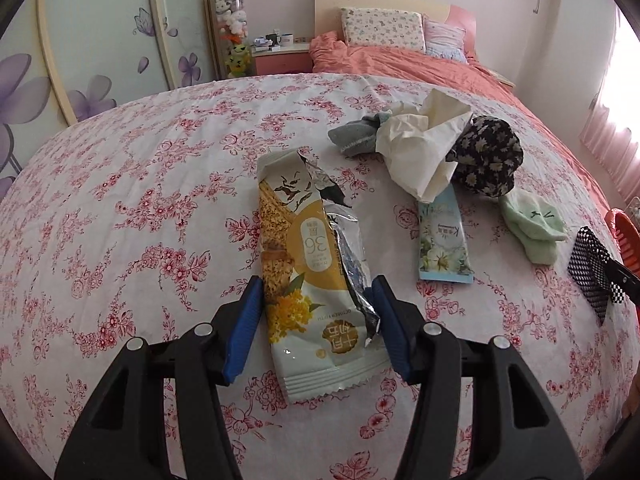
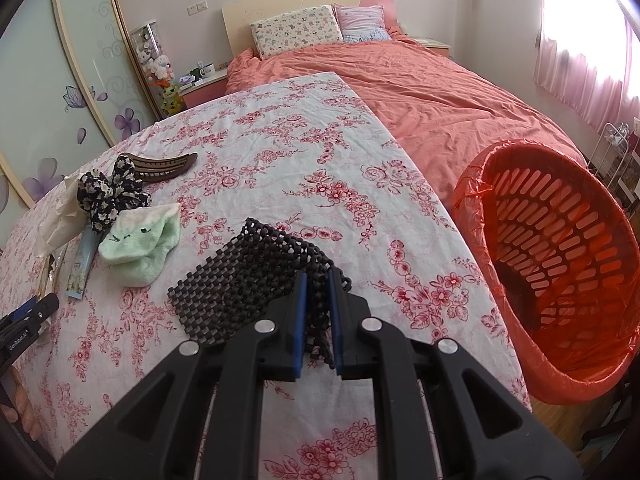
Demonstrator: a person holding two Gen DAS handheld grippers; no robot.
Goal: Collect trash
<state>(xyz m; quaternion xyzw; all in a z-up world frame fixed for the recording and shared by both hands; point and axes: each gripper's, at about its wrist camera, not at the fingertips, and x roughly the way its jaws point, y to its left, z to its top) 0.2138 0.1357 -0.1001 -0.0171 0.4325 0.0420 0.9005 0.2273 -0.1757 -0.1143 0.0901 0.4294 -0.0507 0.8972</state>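
Left tool (image 1: 318,312) was clamped across the torn snack wrapper (image 1: 310,264); a straight lift off the bench (image 1: 140,184) was advisable. Right tool (image 2: 318,316) was clenched on black mesh mat (image 2: 248,280).

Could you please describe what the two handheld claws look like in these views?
Both the left claw and the right claw are matte black plastic linkages with round silver pivot pins and ribbed blue pads on the fingers. Seen from the right wrist, the left claw's body carries small white lettering. No cables or sleeves show.
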